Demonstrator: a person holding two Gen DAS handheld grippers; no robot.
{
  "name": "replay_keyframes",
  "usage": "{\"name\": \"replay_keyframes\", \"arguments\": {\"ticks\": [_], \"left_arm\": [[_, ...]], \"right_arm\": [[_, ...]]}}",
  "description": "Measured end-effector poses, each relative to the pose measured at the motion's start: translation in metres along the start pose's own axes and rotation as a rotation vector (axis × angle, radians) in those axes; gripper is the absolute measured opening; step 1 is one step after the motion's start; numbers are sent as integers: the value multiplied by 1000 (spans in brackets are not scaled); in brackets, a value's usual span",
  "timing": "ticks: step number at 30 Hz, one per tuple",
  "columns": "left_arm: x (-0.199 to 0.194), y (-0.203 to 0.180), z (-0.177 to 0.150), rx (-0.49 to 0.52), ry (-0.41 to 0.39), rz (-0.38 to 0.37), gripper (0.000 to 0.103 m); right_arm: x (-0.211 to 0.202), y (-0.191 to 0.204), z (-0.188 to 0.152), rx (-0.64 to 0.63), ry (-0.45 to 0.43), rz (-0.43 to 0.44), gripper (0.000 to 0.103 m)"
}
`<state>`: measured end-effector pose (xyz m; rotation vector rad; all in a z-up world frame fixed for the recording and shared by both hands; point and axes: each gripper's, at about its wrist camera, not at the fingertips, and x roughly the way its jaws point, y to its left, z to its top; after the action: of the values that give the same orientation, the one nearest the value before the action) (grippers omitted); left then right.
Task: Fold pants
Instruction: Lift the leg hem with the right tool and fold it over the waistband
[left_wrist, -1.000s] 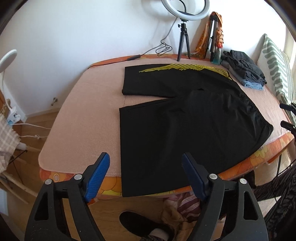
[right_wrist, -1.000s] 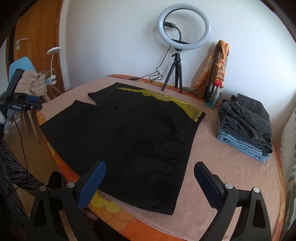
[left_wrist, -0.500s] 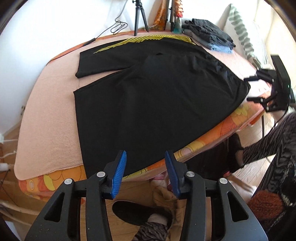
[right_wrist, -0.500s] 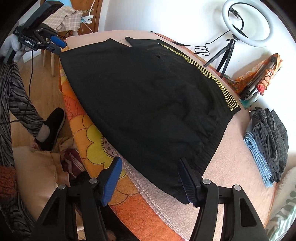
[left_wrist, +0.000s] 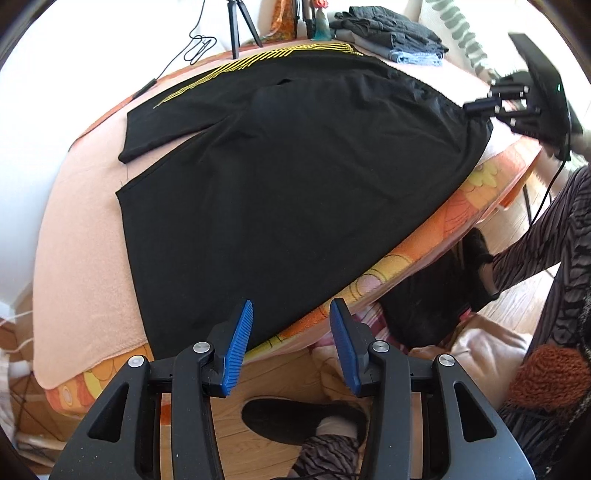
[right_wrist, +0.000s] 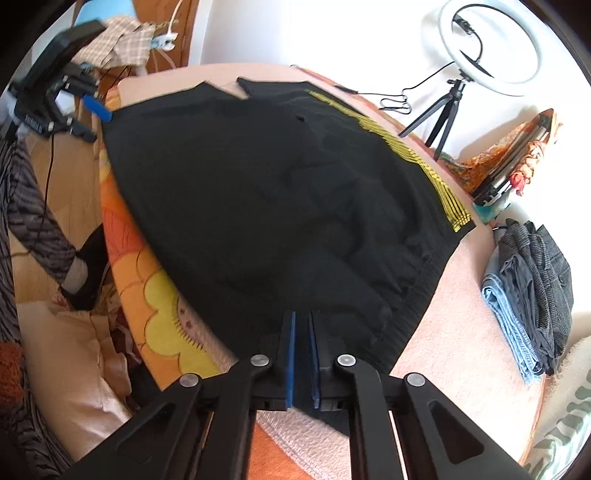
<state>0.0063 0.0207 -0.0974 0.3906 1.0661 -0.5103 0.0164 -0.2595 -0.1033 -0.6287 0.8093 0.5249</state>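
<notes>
Black pants (left_wrist: 295, 173) lie spread flat on the tabletop (left_wrist: 77, 258), ahead of both tools. The left hand-held gripper (left_wrist: 291, 317) is partly open and empty, its blue pads poised at the pants' near hem corner. The right hand-held gripper (right_wrist: 301, 332) is closed almost completely, pinching the waistband corner nearest it.

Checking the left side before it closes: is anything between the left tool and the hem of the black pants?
Nothing visible. The left tool is open at the table edge, with only the near hem of the black pants between its fingers. The right tool is shut on the waistband.
</notes>
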Motion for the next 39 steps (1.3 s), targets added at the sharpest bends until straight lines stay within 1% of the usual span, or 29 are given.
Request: {"name": "replay_keyframes", "arguments": {"ticks": [2, 3, 4, 5, 6, 7, 8, 11, 15, 16, 17, 18, 19, 20, 22, 25, 29, 30, 31, 32, 33, 35, 36, 38, 39], "left_arm": [[4, -1, 0, 16, 5, -1, 42], [6, -1, 0, 24, 11, 6, 42], [8, -1, 0, 32, 15, 18, 42], [9, -2, -1, 35, 20, 26, 43], [9, -1, 0, 27, 11, 22, 43], [10, 2, 0, 16, 10, 16, 43], [11, 3, 0, 7, 8, 12, 43], [13, 8, 1, -10, 4, -7, 43], [15, 9, 2, -13, 5, -19, 43], [15, 9, 2, -13, 5, -20, 43], [14, 8, 3, -12, 5, -19, 43], [14, 9, 3, -8, 5, -16, 43], [14, 8, 3, -2, 5, -10, 43], [14, 6, 3, 5, 4, -3, 45], [13, 3, 4, 23, 5, 3, 47], [14, 0, 4, 45, 5, 24, 49], [16, 12, 6, 9, 16, 77, 49], [17, 18, 5, -5, 19, 66, 42], [17, 22, 4, -9, 21, 53, 39], [17, 25, 3, -9, 16, 30, 26], [17, 29, 3, -9, 18, 27, 10], [17, 32, 3, -12, 16, 38, 8], [14, 33, 4, -13, 3, 31, 5], [10, 34, 6, -16, -18, 27, 5], [7, 35, 8, -15, -28, 31, 5]], "right_arm": [[-3, -4, 5, 13, -18, 2, 1], [-4, -5, 6, 14, -25, 32, 1], [-5, -6, 6, 13, -32, 81, 1], [-6, -6, 5, 13, -37, 103, 3], [-6, -5, 5, 13, -34, 113, 15], [-5, -4, 3, 6, -28, 146, 34], [-6, -2, 1, -4, -25, 170, 37], [-3, 9, -4, -52, 2, 205, 38], [9, 23, -10, -133, 58, 183, 39], [12, 25, -10, -151, 64, 166, 35], [12, 27, -11, -158, 67, 161, 35], [11, 26, -9, -152, 59, 161, 28], [9, 26, -8, -144, 52, 150, 10], [9, 25, -6, -135, 44, 138, 5], [4, 18, -2, -102, 11, 120, 1], [-3, 6, 4, -46, -33, 103, 0], [-9, 1, 10, -24, -63, 88, 0], [-9, 1, 10, -24, -65, 89, 0], [-10, 1, 12, -24, -64, 91, 0], [-10, 2, 12, -25, -62, 94, 0], [-9, 1, 12, -23, -58, 100, 0], [-6, 0, 11, -28, -48, 105, 0], [-4, 0, 10, -29, -39, 100, 0], [0, 1, 7, -37, -13, 102, 12], [2, 3, 5, -49, 0, 91, 34]]}}
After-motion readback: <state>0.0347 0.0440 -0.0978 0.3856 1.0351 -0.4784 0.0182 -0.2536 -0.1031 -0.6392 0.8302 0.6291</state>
